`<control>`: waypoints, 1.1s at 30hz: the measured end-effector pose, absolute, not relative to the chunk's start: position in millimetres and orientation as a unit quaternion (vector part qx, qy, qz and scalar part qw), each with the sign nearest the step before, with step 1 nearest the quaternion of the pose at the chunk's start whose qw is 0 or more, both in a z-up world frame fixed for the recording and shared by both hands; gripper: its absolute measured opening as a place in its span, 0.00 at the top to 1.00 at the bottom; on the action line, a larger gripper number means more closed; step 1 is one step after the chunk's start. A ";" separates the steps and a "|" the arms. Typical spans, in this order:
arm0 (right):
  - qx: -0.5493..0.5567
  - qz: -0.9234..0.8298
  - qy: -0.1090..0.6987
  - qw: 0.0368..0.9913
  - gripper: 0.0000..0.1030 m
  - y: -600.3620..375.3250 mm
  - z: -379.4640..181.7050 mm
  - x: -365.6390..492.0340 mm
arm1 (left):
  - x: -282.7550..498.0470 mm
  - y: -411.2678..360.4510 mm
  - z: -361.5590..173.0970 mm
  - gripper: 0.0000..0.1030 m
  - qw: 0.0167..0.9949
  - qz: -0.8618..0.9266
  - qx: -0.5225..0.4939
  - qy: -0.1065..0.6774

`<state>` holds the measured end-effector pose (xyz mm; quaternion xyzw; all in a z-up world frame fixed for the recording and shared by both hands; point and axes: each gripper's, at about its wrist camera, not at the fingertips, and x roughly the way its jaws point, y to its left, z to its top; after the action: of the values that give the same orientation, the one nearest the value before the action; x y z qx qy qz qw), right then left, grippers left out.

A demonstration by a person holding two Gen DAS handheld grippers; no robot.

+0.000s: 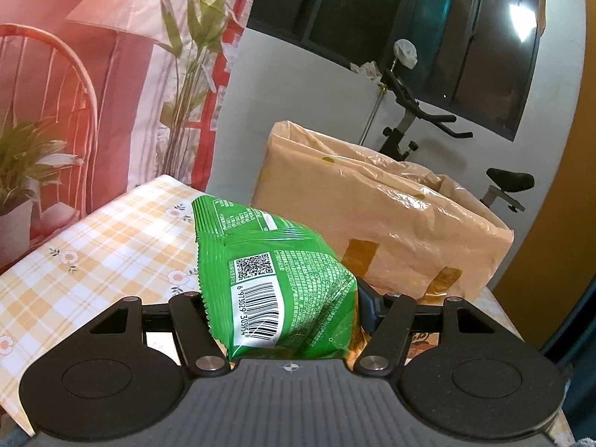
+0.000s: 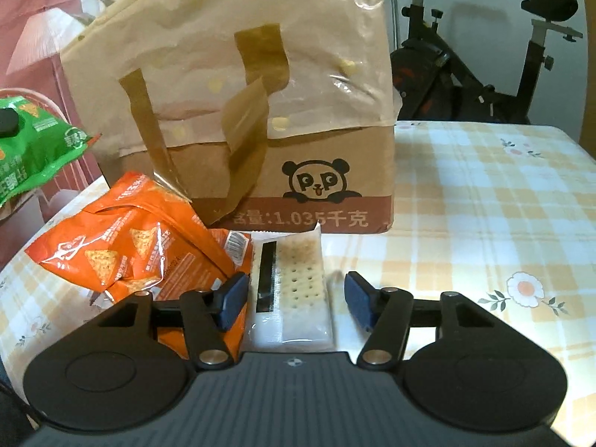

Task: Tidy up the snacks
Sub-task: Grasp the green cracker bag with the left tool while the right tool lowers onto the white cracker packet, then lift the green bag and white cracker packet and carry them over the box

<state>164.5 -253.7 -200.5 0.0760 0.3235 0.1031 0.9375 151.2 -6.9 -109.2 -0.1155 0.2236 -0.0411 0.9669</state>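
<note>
My left gripper [image 1: 283,309] is shut on a green snack bag [image 1: 272,275] and holds it above the table, left of the cardboard box [image 1: 376,219]; the bag hides the fingertips. The same green bag shows at the left edge of the right wrist view [image 2: 33,149]. My right gripper [image 2: 296,298] is open, its blue pads on either side of a clear-wrapped cracker pack [image 2: 294,290] lying on the table. Orange chip bags [image 2: 134,246] lie just left of the crackers, touching the left finger. The box with a panda logo [image 2: 260,111] stands right behind them.
The table has a yellow checked cloth [image 2: 484,201] [image 1: 93,253]. An exercise bike [image 2: 484,63] stands behind the table. A printed red curtain with plants [image 1: 111,74] hangs at the left.
</note>
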 end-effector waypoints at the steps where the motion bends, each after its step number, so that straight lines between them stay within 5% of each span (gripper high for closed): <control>1: 0.057 0.105 0.328 0.937 0.41 -248.4 -200.9 168.1 | 151.0 -7.2 -108.6 0.34 0.967 -0.041 -0.118 0.224; 11: 0.017 0.108 0.331 0.937 0.51 -239.6 -205.7 172.1 | 144.1 -0.7 -110.9 0.34 0.967 -0.033 -0.135 0.212; 33: 0.029 0.114 0.323 0.939 0.53 -244.5 -199.7 160.4 | 142.2 3.5 -119.5 0.34 0.965 -0.019 -0.133 0.226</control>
<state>160.4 -244.4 -199.7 0.0287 0.3233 0.1136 0.9390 142.2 3.5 -119.5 -0.1331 0.2261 -0.0191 0.9648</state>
